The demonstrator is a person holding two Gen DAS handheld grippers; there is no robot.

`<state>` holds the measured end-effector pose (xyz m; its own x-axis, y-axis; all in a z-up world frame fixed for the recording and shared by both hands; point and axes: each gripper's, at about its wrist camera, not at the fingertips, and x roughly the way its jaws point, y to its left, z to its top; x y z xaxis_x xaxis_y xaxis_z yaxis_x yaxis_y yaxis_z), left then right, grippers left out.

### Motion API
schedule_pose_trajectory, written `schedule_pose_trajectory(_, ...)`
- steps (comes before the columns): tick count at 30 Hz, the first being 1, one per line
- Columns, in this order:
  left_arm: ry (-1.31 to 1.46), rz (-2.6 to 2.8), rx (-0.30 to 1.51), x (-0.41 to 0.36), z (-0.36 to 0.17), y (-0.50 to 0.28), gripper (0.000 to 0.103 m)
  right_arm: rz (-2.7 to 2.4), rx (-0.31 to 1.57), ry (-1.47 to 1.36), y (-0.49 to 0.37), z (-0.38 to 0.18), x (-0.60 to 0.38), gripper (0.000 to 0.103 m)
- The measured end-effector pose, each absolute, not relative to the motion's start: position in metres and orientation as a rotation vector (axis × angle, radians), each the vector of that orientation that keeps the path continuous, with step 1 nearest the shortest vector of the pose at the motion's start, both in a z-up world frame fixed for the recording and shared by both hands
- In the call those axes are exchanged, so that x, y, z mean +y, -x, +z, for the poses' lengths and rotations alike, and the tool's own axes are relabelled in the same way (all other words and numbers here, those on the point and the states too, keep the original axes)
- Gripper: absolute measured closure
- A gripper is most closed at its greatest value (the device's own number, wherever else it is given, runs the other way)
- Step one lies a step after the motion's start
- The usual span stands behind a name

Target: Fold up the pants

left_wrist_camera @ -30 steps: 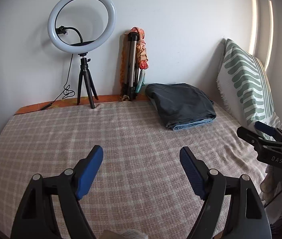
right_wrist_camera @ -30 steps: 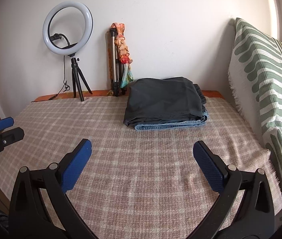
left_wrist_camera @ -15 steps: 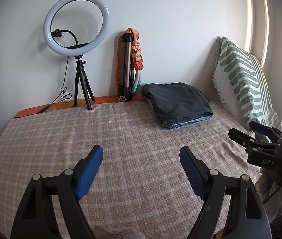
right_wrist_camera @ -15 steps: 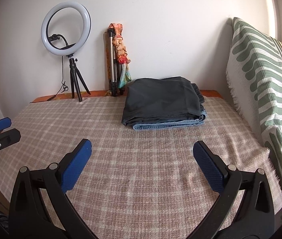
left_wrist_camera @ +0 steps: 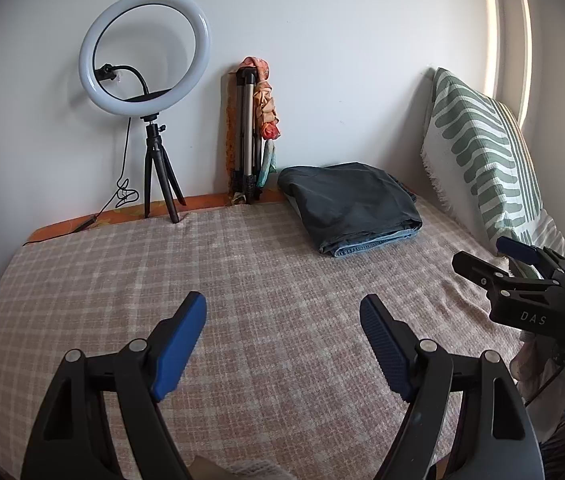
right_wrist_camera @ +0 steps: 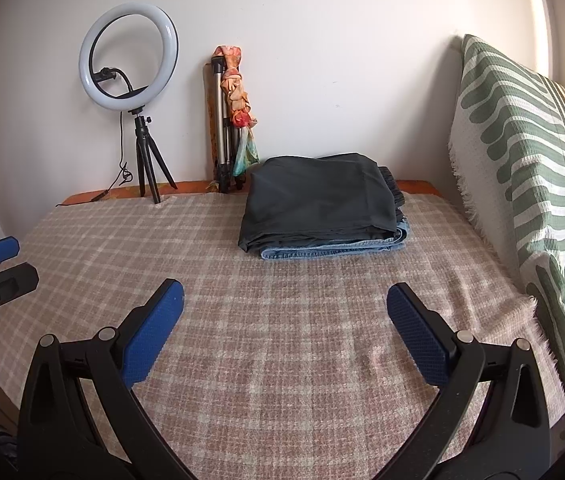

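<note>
Pants: reached over left tool (left_wrist_camera: 282, 320) and right tool (right_wrist_camera: 284, 306), both wide open and empty above the checked bed cover (right_wrist_camera: 282, 360), dark pants (right_wrist_camera: 318, 200) lie folded atop jeans (right_wrist_camera: 334, 249) by the far wall; likely soft, limp, moderately heavy; grip at hem corners.

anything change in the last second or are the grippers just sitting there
Nothing taken hold of or let go. The left gripper and right gripper stay open and empty over the plaid blanket; only the left view drifts slightly. The folded pants lie untouched by the wall.
</note>
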<state>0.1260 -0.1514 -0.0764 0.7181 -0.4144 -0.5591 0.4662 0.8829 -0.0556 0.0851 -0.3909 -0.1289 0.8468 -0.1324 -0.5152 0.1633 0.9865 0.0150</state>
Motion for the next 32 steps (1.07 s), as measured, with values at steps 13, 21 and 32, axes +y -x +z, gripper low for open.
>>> schedule_pose_trajectory(13,-0.094,-0.488,0.595,-0.1521,-0.0761,-0.1252,0.025,-0.158,0.545,-0.069,-0.0861,-0.131,-0.3896,0.0)
schedule_pose_trajectory(21,-0.091,-0.489,0.597,-0.1511,-0.0765,-0.1251,0.025,-0.162,0.546,-0.072,-0.0855,-0.1322,-0.3866,0.0)
schedule_pose_trajectory(32,-0.095,-0.491,0.599,-0.1502,-0.0771,-0.1258,0.025,-0.161,0.55,-0.073,-0.0851,-0.1344,-0.3826,0.0)
